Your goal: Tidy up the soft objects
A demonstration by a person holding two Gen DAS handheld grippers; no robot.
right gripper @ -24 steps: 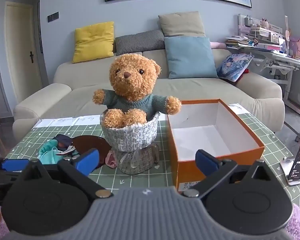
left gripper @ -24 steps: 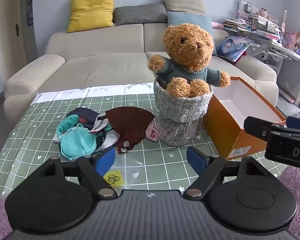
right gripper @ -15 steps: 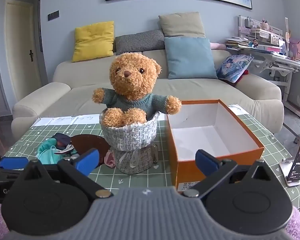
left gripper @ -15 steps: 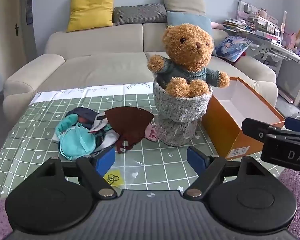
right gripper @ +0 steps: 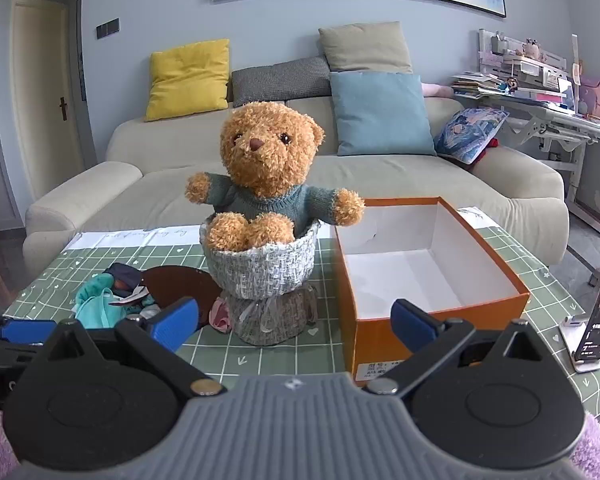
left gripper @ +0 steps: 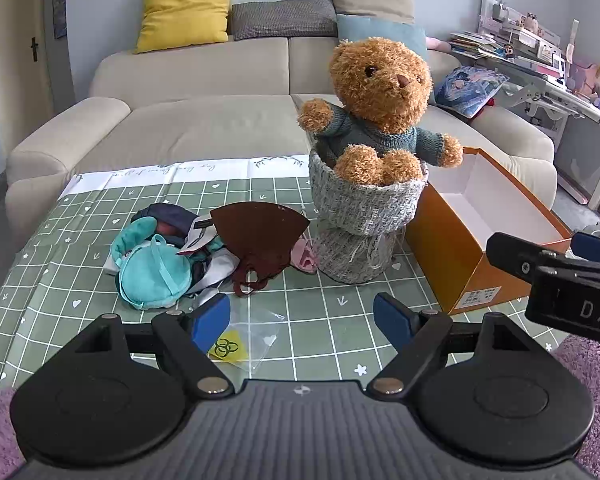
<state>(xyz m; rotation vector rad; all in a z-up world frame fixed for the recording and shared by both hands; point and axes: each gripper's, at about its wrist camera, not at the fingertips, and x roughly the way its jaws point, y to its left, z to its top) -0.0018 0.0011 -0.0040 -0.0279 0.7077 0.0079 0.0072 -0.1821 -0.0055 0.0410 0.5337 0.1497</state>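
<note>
The pile of soft masks lies toward the table's left side, touching the knitted basket that holds the teddy bear; the empty orange box stands just right of it. Little has changed over the last second: my left claw and right claw have only drifted slightly, both spread wide and carrying nothing. Sorting, I judge, hasn't begun.

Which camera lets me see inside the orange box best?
The right wrist view. It looks down into the orange box, so you see its whole white floor and walls, with nothing in it. In the left wrist view the box sits off to the side, and the right gripper hides part of it.
</note>
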